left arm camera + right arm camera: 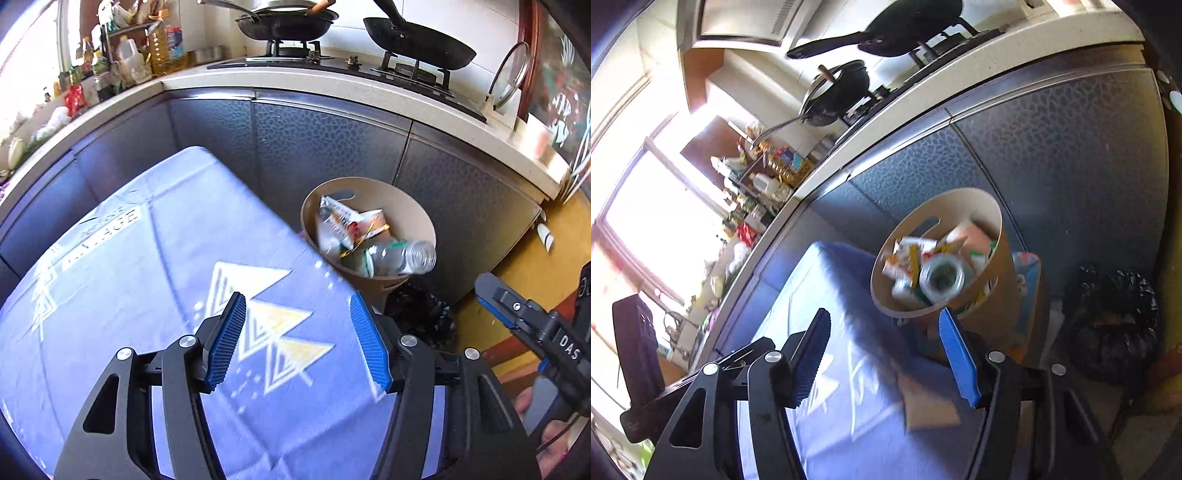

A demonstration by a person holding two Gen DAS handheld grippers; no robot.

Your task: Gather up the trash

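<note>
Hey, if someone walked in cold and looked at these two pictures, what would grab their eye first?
First the round beige bin on the floor against the dark cabinets, stuffed with wrappers and a clear plastic bottle. Next the blue patterned cloth over the table beside it, with the open, empty left gripper above it. Behind, two black pans sit on the stove.

A pale counter (332, 86) bends round a corner above dark textured cabinets (325, 147), with a gas hob (332, 62) holding two black pans (421, 44) at its far edge. Bottles (129, 55) crowd the counter's left end under a bright window (653, 221). The floor (517, 266) is yellowish.
</note>
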